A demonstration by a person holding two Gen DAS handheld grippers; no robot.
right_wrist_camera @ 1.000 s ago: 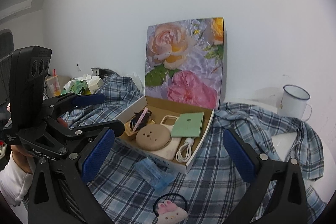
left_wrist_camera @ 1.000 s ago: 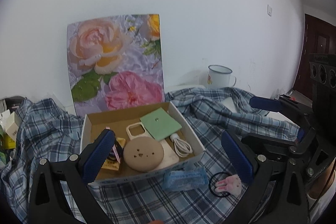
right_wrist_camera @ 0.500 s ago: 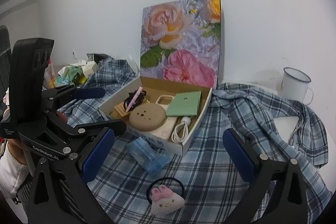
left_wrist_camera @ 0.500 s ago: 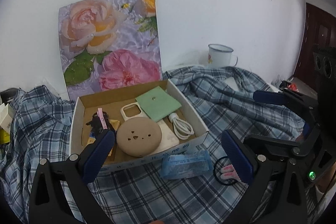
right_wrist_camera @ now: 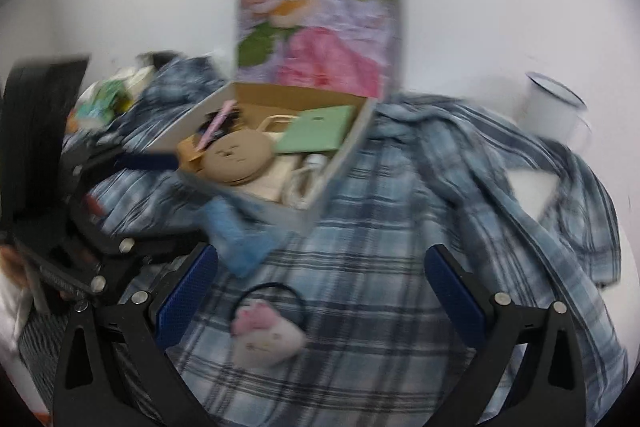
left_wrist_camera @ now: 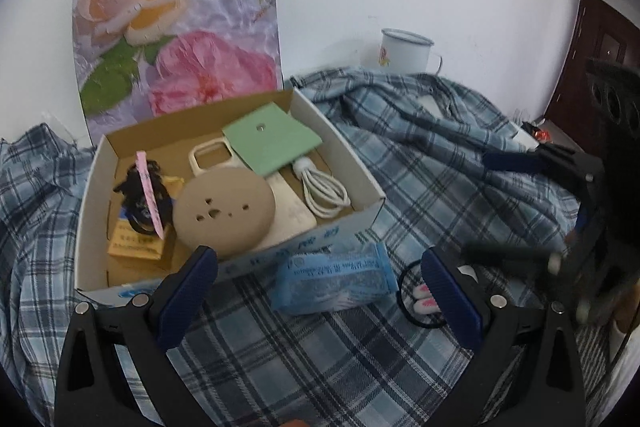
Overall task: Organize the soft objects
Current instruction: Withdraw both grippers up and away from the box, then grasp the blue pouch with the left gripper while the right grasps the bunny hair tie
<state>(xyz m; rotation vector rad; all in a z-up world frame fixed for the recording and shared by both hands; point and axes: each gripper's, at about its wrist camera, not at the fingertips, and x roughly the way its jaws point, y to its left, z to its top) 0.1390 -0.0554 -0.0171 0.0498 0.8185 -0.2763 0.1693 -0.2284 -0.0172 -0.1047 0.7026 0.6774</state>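
An open cardboard box (left_wrist_camera: 352, 163) with a flowered lid (left_wrist_camera: 180, 19) stands on a blue plaid shirt (left_wrist_camera: 420, 155). In it lie a tan round pad (left_wrist_camera: 226, 213), a green pouch (left_wrist_camera: 272, 143), a white cable (left_wrist_camera: 326, 193) and a phone case. A blue tissue pack (left_wrist_camera: 334, 277) lies in front of the box. A plush bunny hair tie (right_wrist_camera: 268, 335) lies on the shirt, partly hidden in the left wrist view (left_wrist_camera: 420, 303). My left gripper (left_wrist_camera: 320, 291) is open above the tissue pack. My right gripper (right_wrist_camera: 320, 291) is open above the bunny hair tie.
A white enamel mug (left_wrist_camera: 406, 51) stands at the back right by the wall. Clutter of small packets (right_wrist_camera: 108, 99) sits at the far left. A dark door (left_wrist_camera: 600, 39) is at the right. The plaid shirt (right_wrist_camera: 440, 207) covers the surface.
Both grippers have moved forward and down toward the box. The tissue pack and the bunny hair tie now sit closer between the fingers. The right wrist view is blurred by motion.
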